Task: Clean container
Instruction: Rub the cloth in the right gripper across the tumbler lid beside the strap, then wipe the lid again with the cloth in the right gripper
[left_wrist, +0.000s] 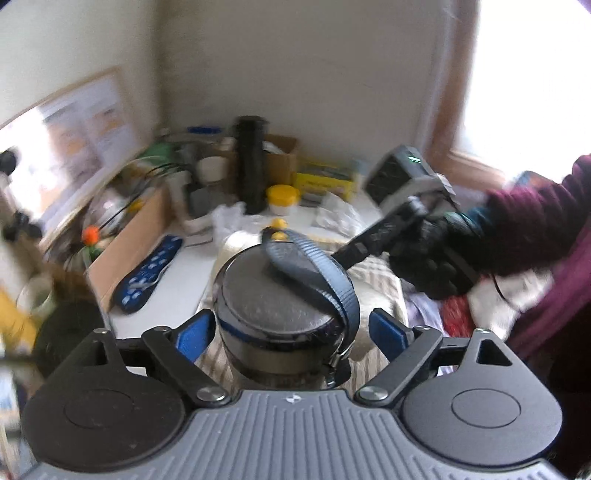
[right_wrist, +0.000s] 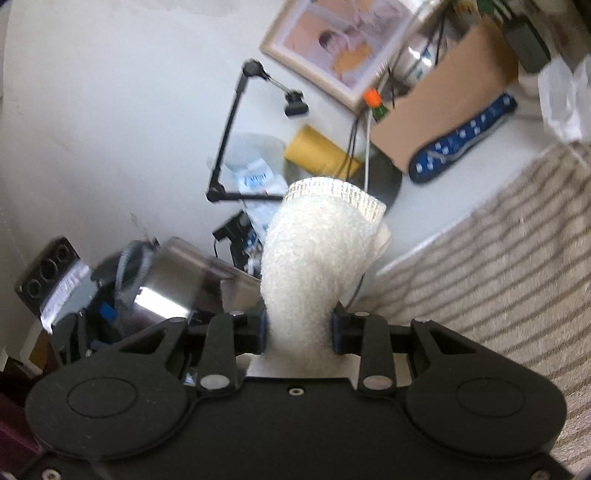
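A steel container with a dark lid and a blue-grey strap stands between the blue pads of my left gripper. The pads sit close beside its body; I cannot tell whether they touch it. In the right wrist view the container lies to the left, blurred. My right gripper is shut on a white terry cloth that sticks up past the fingers. The right gripper also shows in the left wrist view, held up to the right of the container.
A striped towel covers the white table. At the back stand a black cylinder, a yellow-lidded jar, cardboard boxes, a blue patterned case and a framed picture. A black desk-lamp arm stands left.
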